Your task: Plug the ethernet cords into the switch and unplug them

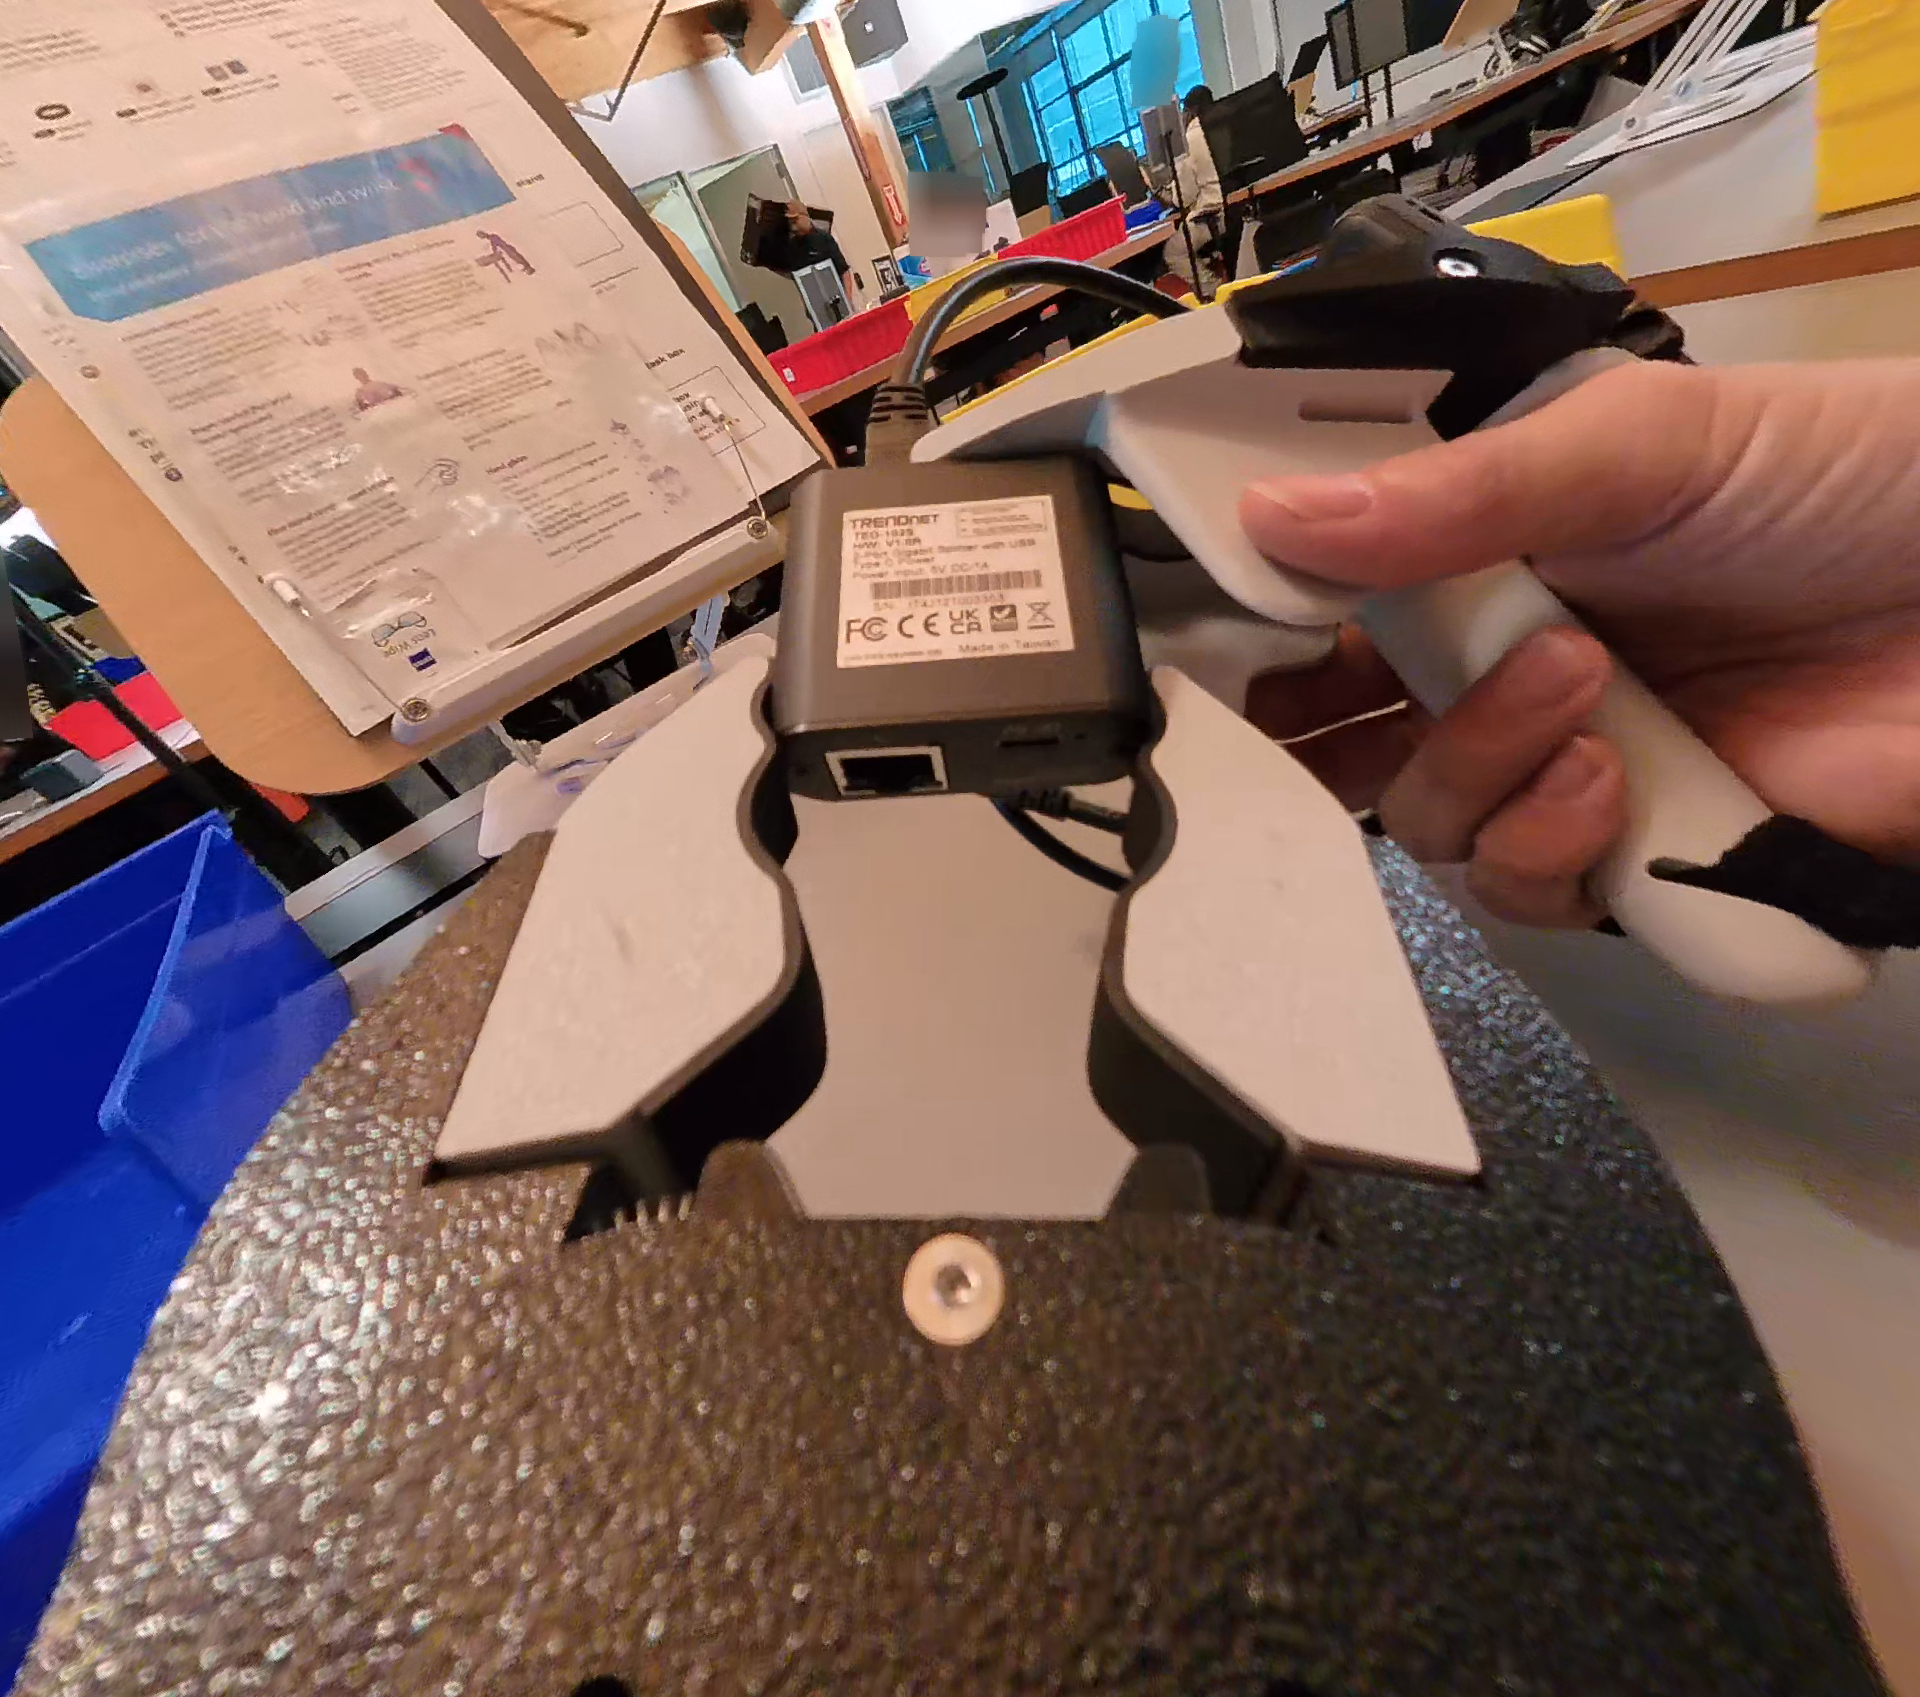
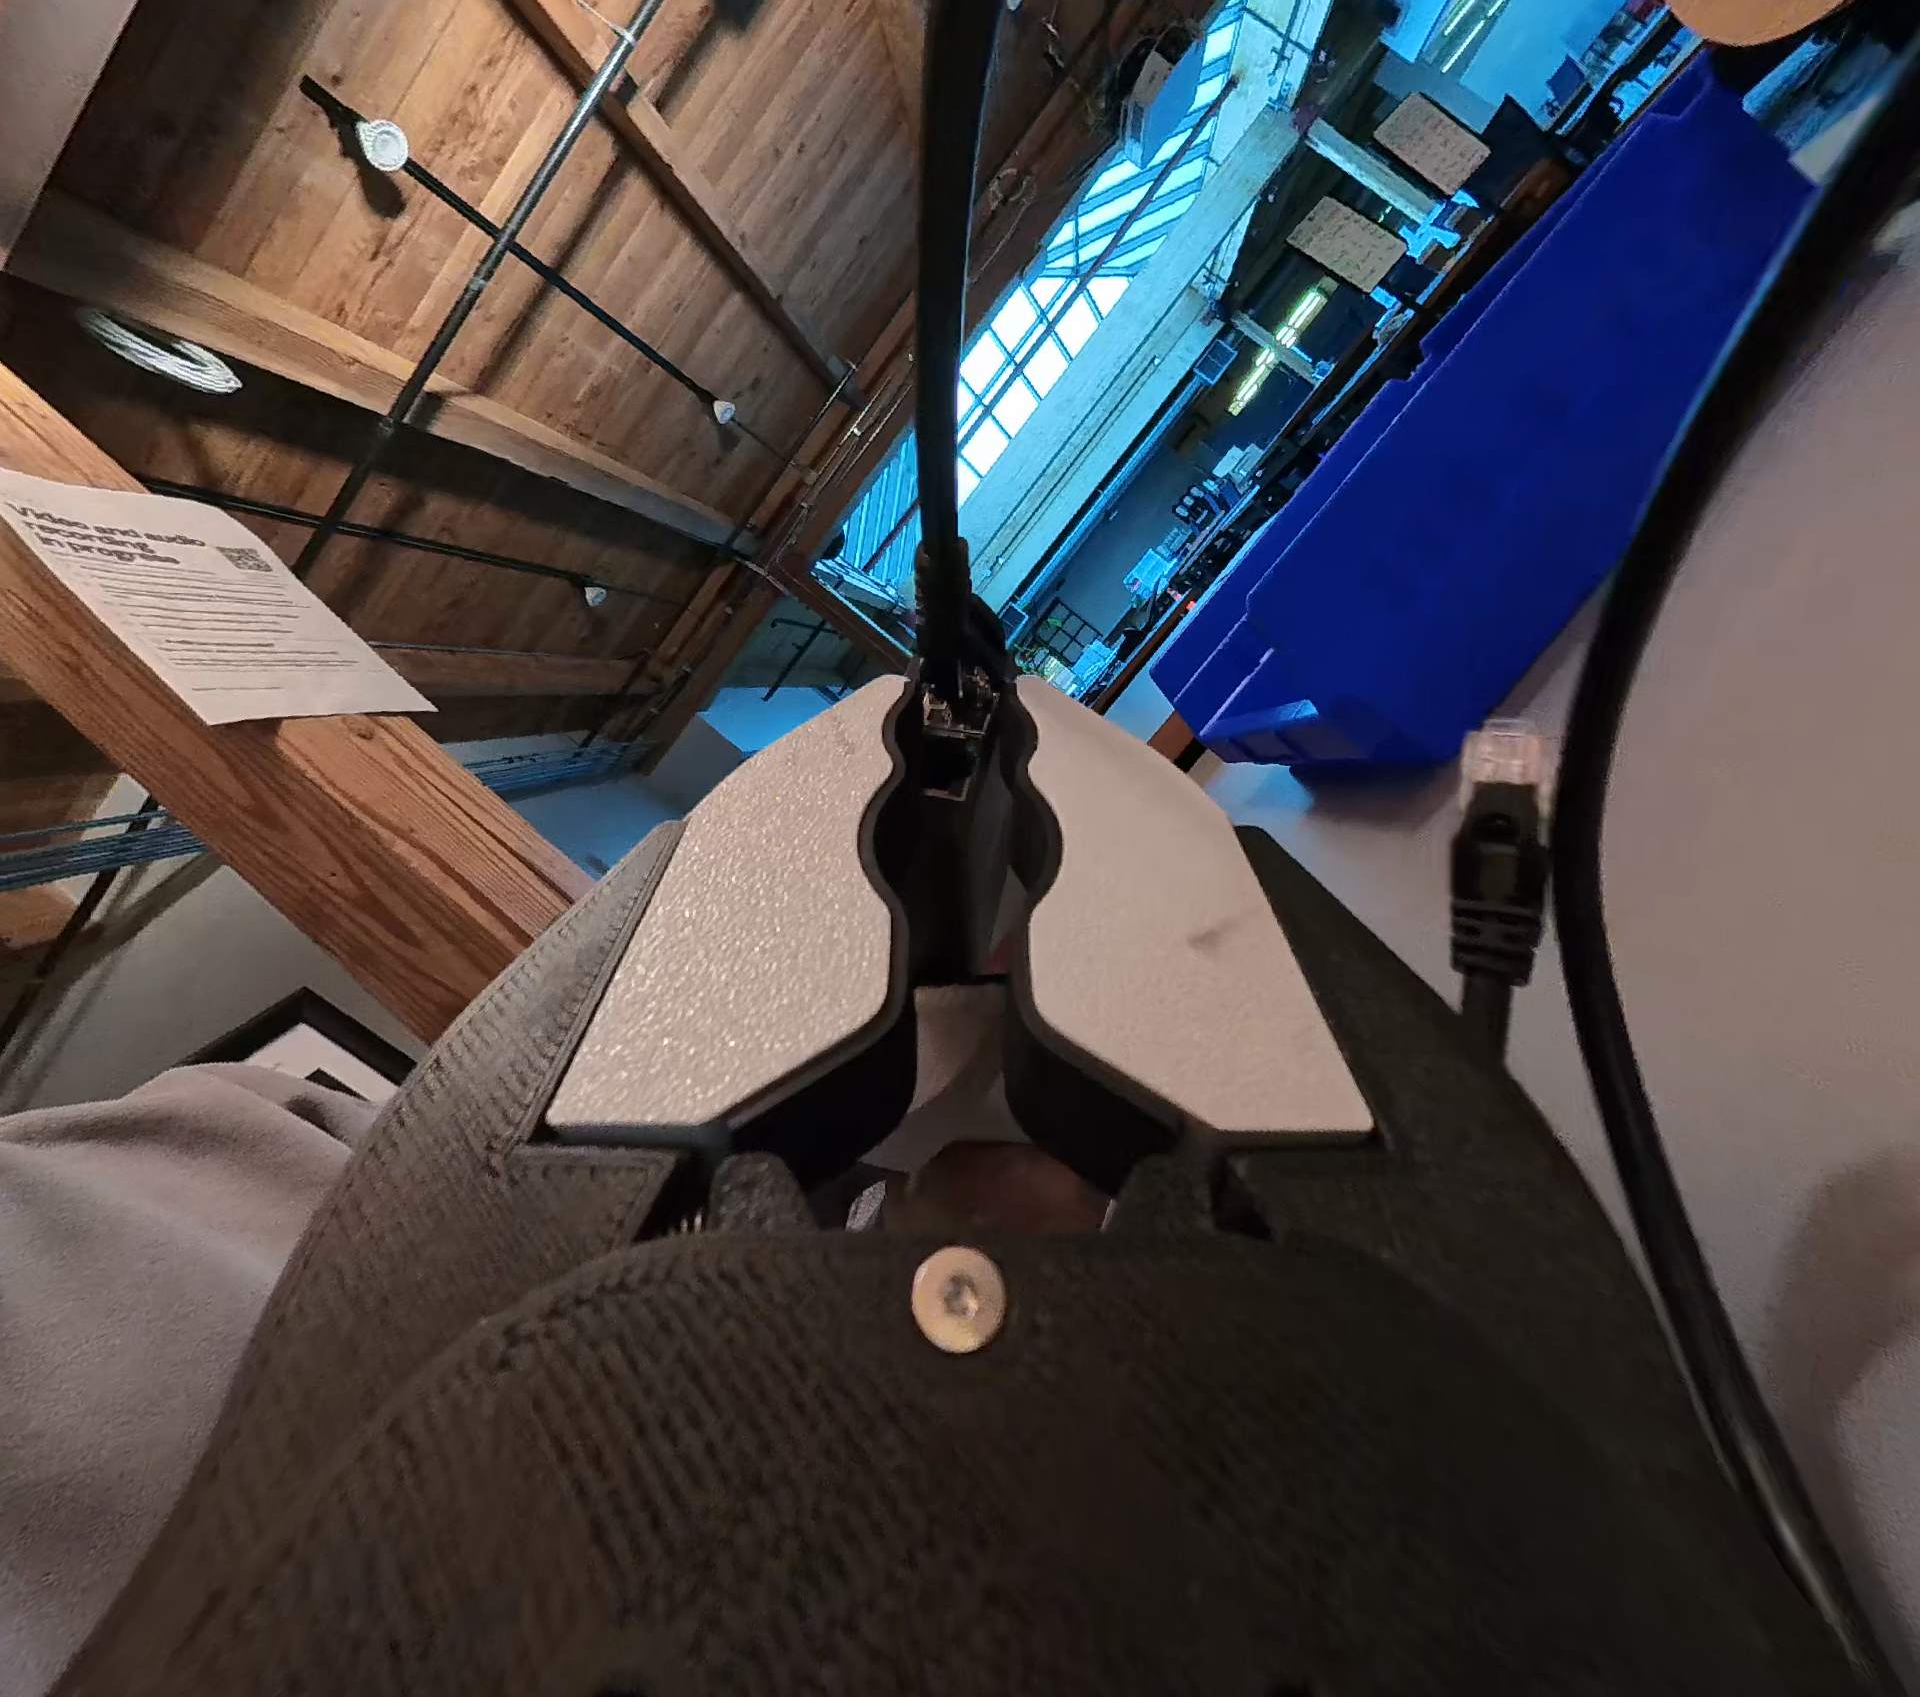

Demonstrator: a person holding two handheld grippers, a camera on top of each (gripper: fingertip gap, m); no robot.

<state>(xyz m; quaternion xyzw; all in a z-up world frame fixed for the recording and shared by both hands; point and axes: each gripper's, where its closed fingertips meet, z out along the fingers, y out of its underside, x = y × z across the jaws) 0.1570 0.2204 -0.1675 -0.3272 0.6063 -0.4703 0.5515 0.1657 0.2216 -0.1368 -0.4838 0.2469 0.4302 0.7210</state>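
My left gripper is shut on the small black switch, holding it in the air by its sides with its white label up. An empty ethernet port faces the camera. A black ethernet cord enters the switch's far end. My right gripper, held by a hand, reaches over that far end. In the right wrist view it is shut on the cord's plug, and the cord runs upward. A second black cord's plug lies loose on the grey table.
A blue bin stands at the left and also shows in the right wrist view. A tilted wooden stand with a laminated sheet is behind the switch. Yellow bins sit at the far right. Another black cable crosses the table. Only a small space, under 4 cm, lies between the two pairs of fingers.
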